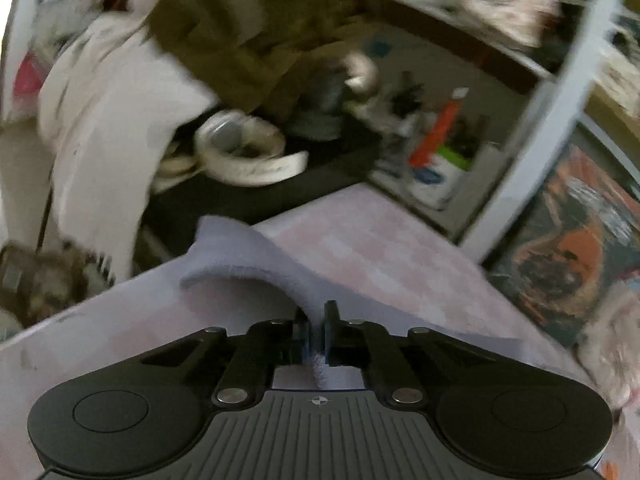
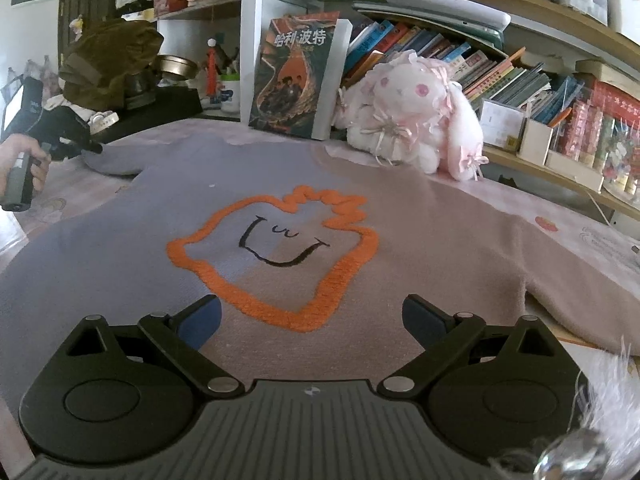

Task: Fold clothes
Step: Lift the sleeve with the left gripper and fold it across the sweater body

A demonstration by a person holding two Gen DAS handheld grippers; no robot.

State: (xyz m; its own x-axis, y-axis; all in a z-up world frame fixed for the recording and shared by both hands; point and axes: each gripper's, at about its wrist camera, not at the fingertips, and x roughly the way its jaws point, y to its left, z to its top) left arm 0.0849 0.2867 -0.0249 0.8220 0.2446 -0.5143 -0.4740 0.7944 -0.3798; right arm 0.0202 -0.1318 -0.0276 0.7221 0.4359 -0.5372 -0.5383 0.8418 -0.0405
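A lilac-and-tan sweater (image 2: 160, 216) with an orange outlined smiling figure (image 2: 280, 248) lies spread flat on the pink covered table (image 2: 580, 240). My left gripper (image 1: 316, 328) is shut on the sweater's sleeve (image 1: 256, 256), which rises in a fold just ahead of the fingers. In the right wrist view that same gripper (image 2: 86, 146) sits at the far left, held by a hand (image 2: 24, 160), at the sleeve end (image 2: 112, 162). My right gripper (image 2: 312, 320) is open, low over the sweater's hem, with nothing between its fingers.
A pink plush rabbit (image 2: 412, 120) and an upright book (image 2: 300, 76) stand at the table's back edge, with bookshelves (image 2: 480, 64) behind. An olive bag (image 2: 108, 64) and pale garments (image 1: 108, 100) are heaped at the left. A white shelf post (image 1: 536, 128) rises ahead of the left gripper.
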